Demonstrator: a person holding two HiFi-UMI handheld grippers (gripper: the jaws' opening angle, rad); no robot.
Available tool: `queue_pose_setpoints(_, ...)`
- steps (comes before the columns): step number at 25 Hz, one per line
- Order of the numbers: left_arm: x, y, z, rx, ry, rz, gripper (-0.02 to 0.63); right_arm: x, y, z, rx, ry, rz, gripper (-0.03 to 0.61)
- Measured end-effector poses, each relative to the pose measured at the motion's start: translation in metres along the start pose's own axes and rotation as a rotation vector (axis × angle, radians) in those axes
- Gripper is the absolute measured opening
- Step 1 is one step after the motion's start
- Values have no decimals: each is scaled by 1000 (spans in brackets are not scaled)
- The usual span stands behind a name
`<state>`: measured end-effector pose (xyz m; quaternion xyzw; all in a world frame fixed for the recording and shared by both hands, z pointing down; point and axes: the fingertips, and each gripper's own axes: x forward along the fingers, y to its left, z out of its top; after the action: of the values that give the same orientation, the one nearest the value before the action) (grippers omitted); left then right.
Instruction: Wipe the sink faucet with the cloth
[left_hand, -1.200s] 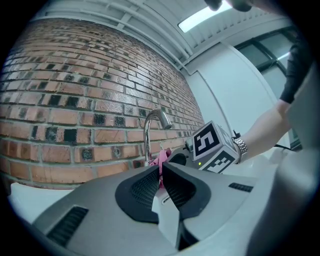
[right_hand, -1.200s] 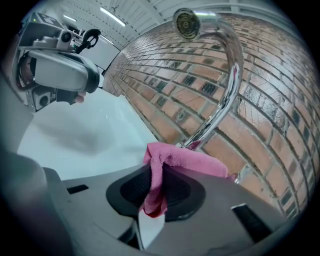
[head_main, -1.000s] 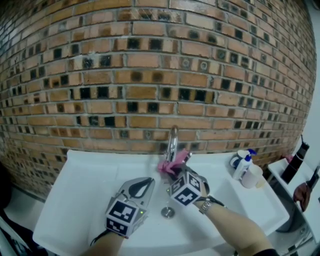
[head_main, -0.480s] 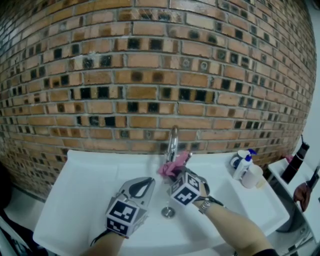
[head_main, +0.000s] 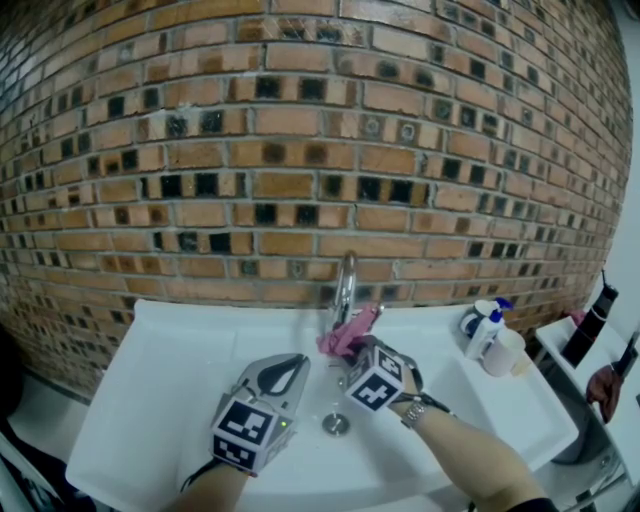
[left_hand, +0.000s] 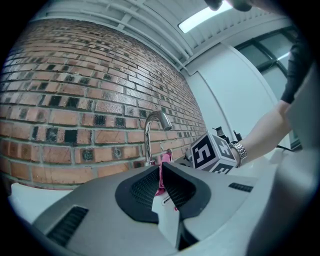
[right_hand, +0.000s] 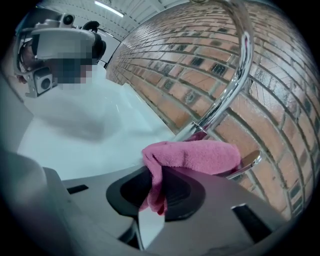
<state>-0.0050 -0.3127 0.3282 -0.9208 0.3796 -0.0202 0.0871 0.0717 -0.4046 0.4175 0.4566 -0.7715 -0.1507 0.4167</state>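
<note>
Centre frame, the right hand-held gripper (head_main: 352, 352) clamps a crumpled pink terry cloth (head_main: 343, 336) against the foot of the curved chrome sink faucet (head_main: 346, 283); lower left, the left hand-held gripper (head_main: 288, 368) hovers with jaws pressed together over the white sink (head_main: 170, 385); a white blue-capped spray bottle (head_main: 487, 330) and white cup (head_main: 505, 353) stand apart at right.

— How many faucets?
— One faucet (head_main: 346, 285), over one sink (head_main: 170, 390) with one drain (head_main: 336, 424).
— Cloths?
— One pink cloth (head_main: 345, 335).
— And tools?
— Two: the left tool (head_main: 298, 361) and the right tool (head_main: 352, 348).
— What about the sink's right end?
— One white bottle (head_main: 486, 328) with a blue cap and one pale cup (head_main: 505, 352) just beside it. Farther right, off the sink, there is one dark bottle (head_main: 592, 325).
— Anything worn?
— One wristwatch (head_main: 412, 412), on the arm behind the right tool.
</note>
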Motion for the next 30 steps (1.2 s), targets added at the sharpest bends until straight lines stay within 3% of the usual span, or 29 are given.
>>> queue_pose_setpoints(18,1,-1,-1,6,5,-3,9,-16,-31,-49,50,75,-54,61)
queue_pose_setpoints(30,3,1,-8,30,11,-12,9,-31,-86,-46,92,56,-233,61)
